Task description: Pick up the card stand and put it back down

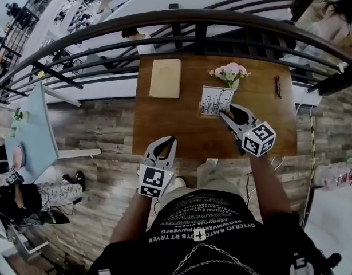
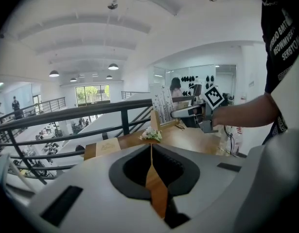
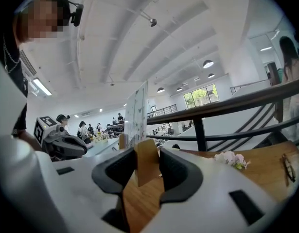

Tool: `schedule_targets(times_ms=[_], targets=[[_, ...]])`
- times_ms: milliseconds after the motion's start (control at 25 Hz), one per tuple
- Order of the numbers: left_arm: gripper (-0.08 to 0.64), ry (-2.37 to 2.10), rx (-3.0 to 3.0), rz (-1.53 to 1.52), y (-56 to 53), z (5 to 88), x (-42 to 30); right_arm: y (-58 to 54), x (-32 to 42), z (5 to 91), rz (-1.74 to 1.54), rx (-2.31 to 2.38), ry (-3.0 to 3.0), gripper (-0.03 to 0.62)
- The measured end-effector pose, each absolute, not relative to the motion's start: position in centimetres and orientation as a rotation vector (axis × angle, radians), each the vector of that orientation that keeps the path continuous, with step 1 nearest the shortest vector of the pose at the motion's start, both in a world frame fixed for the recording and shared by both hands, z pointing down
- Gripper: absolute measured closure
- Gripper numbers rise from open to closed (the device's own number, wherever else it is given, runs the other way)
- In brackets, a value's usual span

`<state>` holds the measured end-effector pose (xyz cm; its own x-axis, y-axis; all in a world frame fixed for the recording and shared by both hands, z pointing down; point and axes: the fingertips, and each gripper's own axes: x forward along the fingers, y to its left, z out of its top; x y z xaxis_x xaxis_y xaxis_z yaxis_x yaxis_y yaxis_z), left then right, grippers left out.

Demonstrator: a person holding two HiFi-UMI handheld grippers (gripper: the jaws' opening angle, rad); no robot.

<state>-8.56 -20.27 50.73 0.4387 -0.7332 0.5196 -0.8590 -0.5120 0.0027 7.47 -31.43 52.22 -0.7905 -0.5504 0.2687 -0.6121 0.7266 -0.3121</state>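
The card stand is a wooden base holding an upright white printed card, at the middle of the brown table. My right gripper reaches it from the near right side. In the right gripper view the wooden base sits between both pads, with the card rising above; the right gripper is shut on it. I cannot tell whether the base touches the tabletop. My left gripper hangs shut and empty at the table's near edge. In the left gripper view its jaws are closed, and the card stand shows ahead to the right.
A small bunch of pink flowers lies just behind the stand. A beige booklet lies at the far left of the table, and a pair of glasses at the far right. A dark railing runs along the table's far edge.
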Motion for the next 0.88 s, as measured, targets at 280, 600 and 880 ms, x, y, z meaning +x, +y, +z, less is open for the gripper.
schedule_targets(times_ms=[280, 600, 880], targets=[[0.526, -1.358, 2.411, 0.694, -20.1, 52.2, -8.2, -31.4, 7.6, 57.2, 0.64, 0.942, -2.713, 0.43], [0.526, -1.361, 2.367, 0.726, -19.5, 53.9, -8.1, -30.9, 8.6, 63.4, 0.65, 0.924, -2.664, 0.43], [0.526, -1.357, 2.321, 0.753, -18.9, 55.1, -8.8, -30.7, 8.9, 69.2, 0.687, 0.91, -2.597, 0.43]])
